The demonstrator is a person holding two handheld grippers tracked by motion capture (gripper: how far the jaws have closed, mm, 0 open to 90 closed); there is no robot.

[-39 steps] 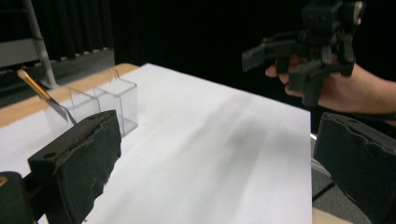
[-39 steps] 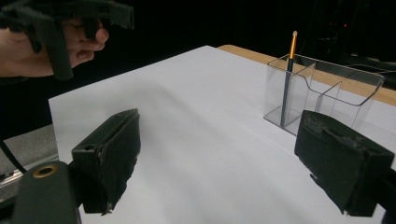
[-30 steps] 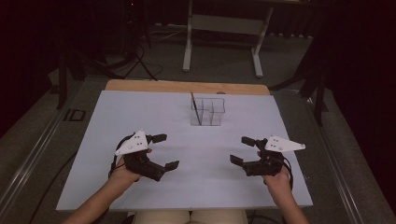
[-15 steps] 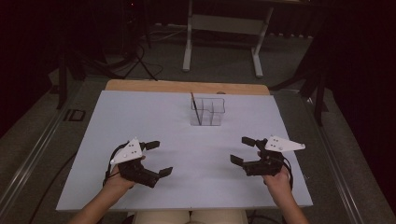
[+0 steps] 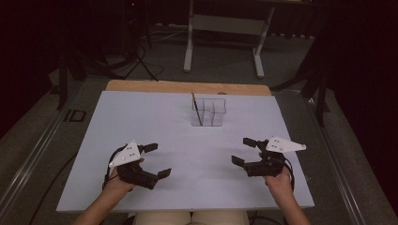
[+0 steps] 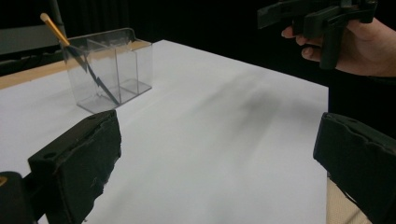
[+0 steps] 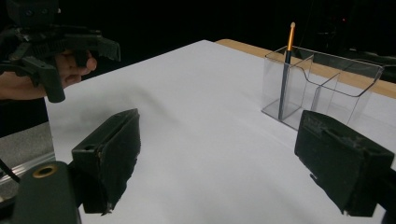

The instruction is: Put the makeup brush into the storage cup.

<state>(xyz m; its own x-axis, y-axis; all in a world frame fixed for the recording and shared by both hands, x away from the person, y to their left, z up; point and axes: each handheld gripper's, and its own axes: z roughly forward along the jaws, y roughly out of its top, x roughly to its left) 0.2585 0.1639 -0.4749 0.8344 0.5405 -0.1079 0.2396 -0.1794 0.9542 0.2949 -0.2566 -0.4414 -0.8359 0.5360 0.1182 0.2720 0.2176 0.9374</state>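
The clear plastic divided pen holder [image 5: 209,111] stands toward the far middle of the white table [image 5: 141,122] in the high view, with a slim dark pencil with an orange-tan tip [image 5: 196,108] leaning in its left compartment; the left hand-held gripper [image 5: 156,161] and the right hand-held gripper [image 5: 241,151] hover near the front edge, well apart from it, both with jaws spread and nothing between them. In the left gripper view, the holder [image 6: 109,70] looks thin-walled and light, the pencil [image 6: 77,56] tilted steeply across one cell, so a careless nudge would likely slide or tip the box. In the right gripper view, the pencil [image 7: 286,70] stands nearly upright in the near-left cell of the holder [image 7: 322,86]; its narrow shaft could slip from wide pads, and closing askew might drag the holder along.
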